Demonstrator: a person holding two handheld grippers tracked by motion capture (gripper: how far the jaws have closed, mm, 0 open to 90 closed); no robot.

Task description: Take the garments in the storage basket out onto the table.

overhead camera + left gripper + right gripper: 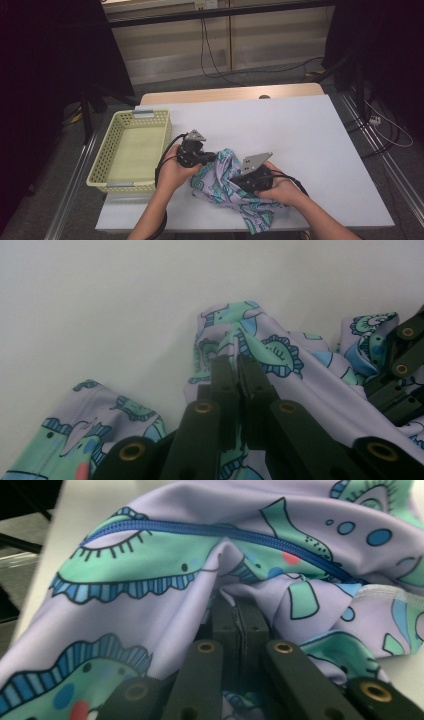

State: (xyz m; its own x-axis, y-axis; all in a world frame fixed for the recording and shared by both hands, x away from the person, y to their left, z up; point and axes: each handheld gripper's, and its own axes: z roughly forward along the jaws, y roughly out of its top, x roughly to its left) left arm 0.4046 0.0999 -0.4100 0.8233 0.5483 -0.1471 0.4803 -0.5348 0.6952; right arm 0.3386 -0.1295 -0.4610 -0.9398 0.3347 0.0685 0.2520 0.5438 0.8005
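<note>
From the high view, you have the patterned garment (227, 187) bunched on the white table (310, 150) near its front edge, just right of the yellow basket (131, 150), which stands empty. Your left gripper (209, 159) bites the garment's upper left part and your right gripper (239, 181) sits in its middle. The cloth's long axis runs diagonally, from the upper left by your left gripper down to the lower right, where a tail reaches the table's front edge. That tail could drag or slip over the edge if you lift only the upper part.

In the left gripper view, your left gripper (236, 360) has its jaws pressed together on a thin ridge of fabric (280, 355). The bite is narrow and near the tips, so a sharp pull could let the slick cloth slide free. The other gripper's black links show at the right edge, touching the cloth.

In the right gripper view, your right gripper (239, 611) is closed on a gathered fold beneath the blue zipper (210, 530), which runs across the view. Judging from this, you may be pinching more than one layer; pulling the hands apart could then twist the garment rather than spread it, or strain the zipper seam.
</note>
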